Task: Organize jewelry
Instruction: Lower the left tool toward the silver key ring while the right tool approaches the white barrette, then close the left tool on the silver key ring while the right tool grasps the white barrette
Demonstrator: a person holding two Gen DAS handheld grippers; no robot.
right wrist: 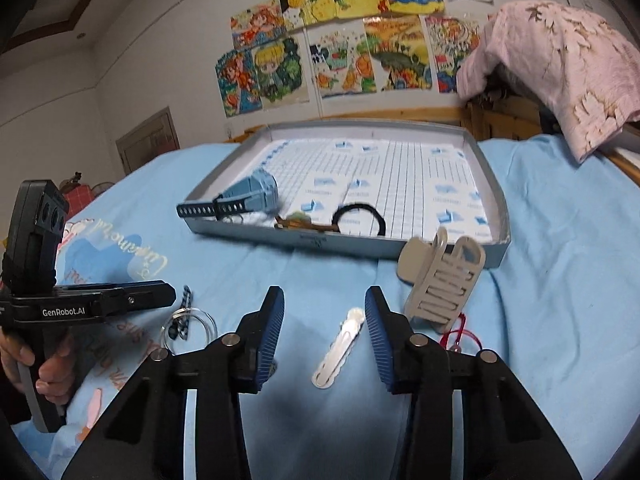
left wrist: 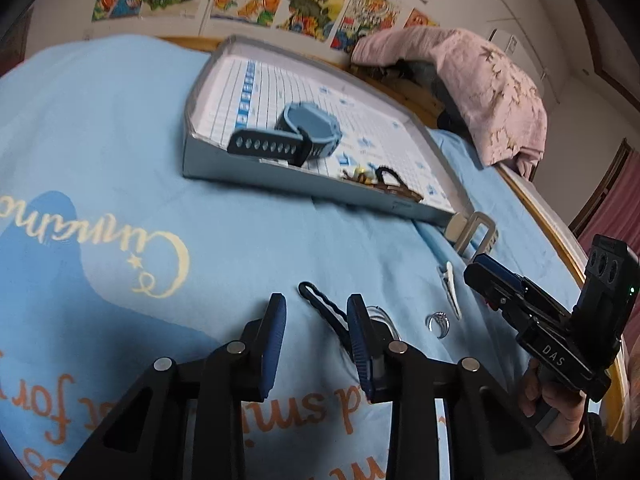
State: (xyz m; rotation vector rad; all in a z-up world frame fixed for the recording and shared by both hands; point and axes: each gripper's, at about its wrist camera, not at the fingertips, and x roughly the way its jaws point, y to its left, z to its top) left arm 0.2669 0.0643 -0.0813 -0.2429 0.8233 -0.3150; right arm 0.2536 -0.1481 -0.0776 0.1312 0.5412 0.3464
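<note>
A shallow grey box (left wrist: 280, 178) (right wrist: 360, 245) lies on the light blue bedspread and holds a blue watch (left wrist: 308, 128) (right wrist: 256, 196), a black hair tie (right wrist: 360, 216) and a small brown trinket (right wrist: 298, 220). In front of it lie loose pieces. My left gripper (left wrist: 317, 300) is open, its fingers either side of a dark braided band (left wrist: 320, 306); a clear bangle (left wrist: 380, 316) lies by the right finger. My right gripper (right wrist: 324, 292) is open over a silver hair clip (right wrist: 340, 348), pads apart from it. A grey claw clip (right wrist: 440, 280) stands to its right.
A small silver ring (left wrist: 438, 322) and a red cord (right wrist: 460, 332) lie on the bedspread nearby. A pink patterned cloth (right wrist: 560, 64) hangs over the wooden bed frame at the back right. Drawings cover the wall behind. A hand grips each tool's handle.
</note>
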